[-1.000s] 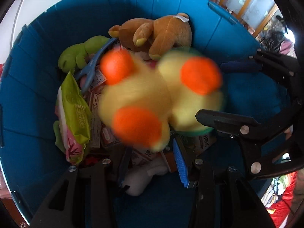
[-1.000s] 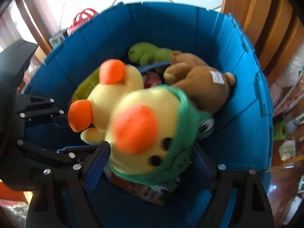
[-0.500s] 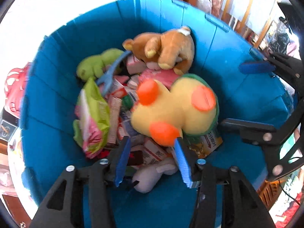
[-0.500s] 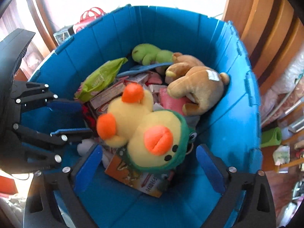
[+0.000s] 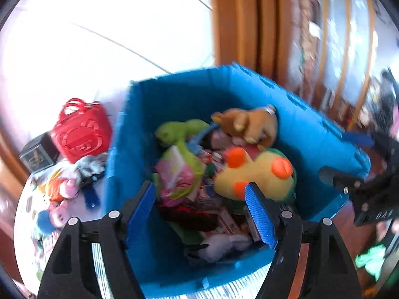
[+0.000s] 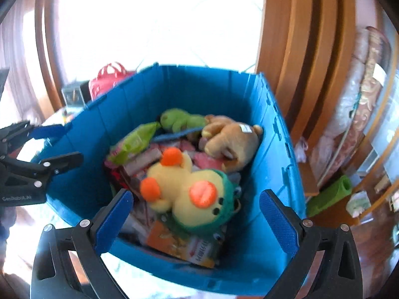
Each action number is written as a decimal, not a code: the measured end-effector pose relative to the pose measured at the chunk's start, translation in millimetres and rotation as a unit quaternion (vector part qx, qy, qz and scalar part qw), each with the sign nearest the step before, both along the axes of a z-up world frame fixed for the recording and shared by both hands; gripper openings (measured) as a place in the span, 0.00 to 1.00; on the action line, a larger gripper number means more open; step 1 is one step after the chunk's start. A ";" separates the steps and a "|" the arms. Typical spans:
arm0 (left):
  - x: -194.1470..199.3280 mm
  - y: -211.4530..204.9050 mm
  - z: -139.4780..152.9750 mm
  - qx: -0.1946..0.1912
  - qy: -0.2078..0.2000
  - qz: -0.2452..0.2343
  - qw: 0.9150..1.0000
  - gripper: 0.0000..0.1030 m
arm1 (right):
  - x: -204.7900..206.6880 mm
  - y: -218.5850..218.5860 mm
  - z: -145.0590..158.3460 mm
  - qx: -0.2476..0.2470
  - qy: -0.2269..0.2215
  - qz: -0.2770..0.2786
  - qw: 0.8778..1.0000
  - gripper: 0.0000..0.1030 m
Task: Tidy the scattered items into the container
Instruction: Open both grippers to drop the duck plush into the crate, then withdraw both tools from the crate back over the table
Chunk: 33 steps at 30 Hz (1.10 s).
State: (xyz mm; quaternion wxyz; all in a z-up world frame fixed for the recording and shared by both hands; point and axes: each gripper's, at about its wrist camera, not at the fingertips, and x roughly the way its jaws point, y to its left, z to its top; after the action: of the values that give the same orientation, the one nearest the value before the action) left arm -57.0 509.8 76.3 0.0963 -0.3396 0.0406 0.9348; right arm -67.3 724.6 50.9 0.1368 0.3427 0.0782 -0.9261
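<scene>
The blue container (image 5: 187, 99) (image 6: 199, 89) holds a pile of items. On top lies a yellow duck plush (image 5: 259, 174) (image 6: 189, 186) with orange feet and a green hood. Behind it are a brown bear (image 5: 251, 124) (image 6: 232, 139), a green plush (image 5: 179, 129) (image 6: 179, 120) and a green snack bag (image 5: 179, 172) (image 6: 134, 142). My left gripper (image 5: 199, 194) (image 6: 59, 144) hovers over the near rim, its jaws opening, nothing pressed between them. My right gripper (image 6: 195, 196) (image 5: 349, 159) stands wide open above the container, gripping nothing.
A red bag (image 5: 79, 134) (image 6: 109, 77), a dark box (image 5: 37, 154) and several loose toys (image 5: 64, 182) lie left of the container. A wooden frame (image 5: 249, 25) (image 6: 299, 49) rises behind it. A green roll (image 6: 331, 194) lies to the right.
The duck plush dropped out from between the right jaws onto the pile in the container. Both grippers drew back and up, and their jaws spread wider.
</scene>
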 end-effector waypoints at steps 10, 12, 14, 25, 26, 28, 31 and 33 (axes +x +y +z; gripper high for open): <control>60.9 -124.6 4.4 0.032 0.072 0.121 0.989 0.84 | 45.7 -84.2 23.0 -0.048 0.097 0.043 0.993 1.00; 74.5 -162.8 -1.2 0.049 0.074 0.135 0.987 0.84 | 55.2 -113.5 28.0 -0.053 0.111 0.048 0.991 1.00; 90.2 -203.3 -9.7 0.057 0.074 0.151 0.984 0.84 | 63.4 -143.3 30.1 -0.062 0.116 0.059 0.990 1.00; 148.5 -414.8 -83.5 0.085 0.000 0.219 0.972 0.84 | 93.1 -372.1 -6.5 -0.082 0.065 0.112 0.988 1.00; 148.9 -427.7 -91.0 0.087 -0.011 0.220 0.971 0.84 | 93.5 -393.0 -14.2 -0.077 0.052 0.120 0.988 1.00; 149.4 -448.1 -104.8 0.087 -0.024 0.222 0.971 0.84 | 93.0 -426.1 -28.1 -0.061 0.031 0.129 0.989 1.00; 144.7 -475.9 -122.7 0.094 -0.038 0.236 0.966 0.84 | 83.7 -466.6 -46.8 -0.041 0.009 0.141 0.989 1.00; 137.0 -490.8 -134.5 0.096 -0.053 0.240 0.965 0.84 | 76.1 -488.7 -58.8 -0.033 -0.001 0.153 0.988 1.00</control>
State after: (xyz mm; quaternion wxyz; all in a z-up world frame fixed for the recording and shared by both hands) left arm 80.0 19.1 -58.1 -0.0968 -0.3772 -0.1367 0.9108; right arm 8.8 235.9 -7.9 0.2881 0.3234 0.0988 -0.8959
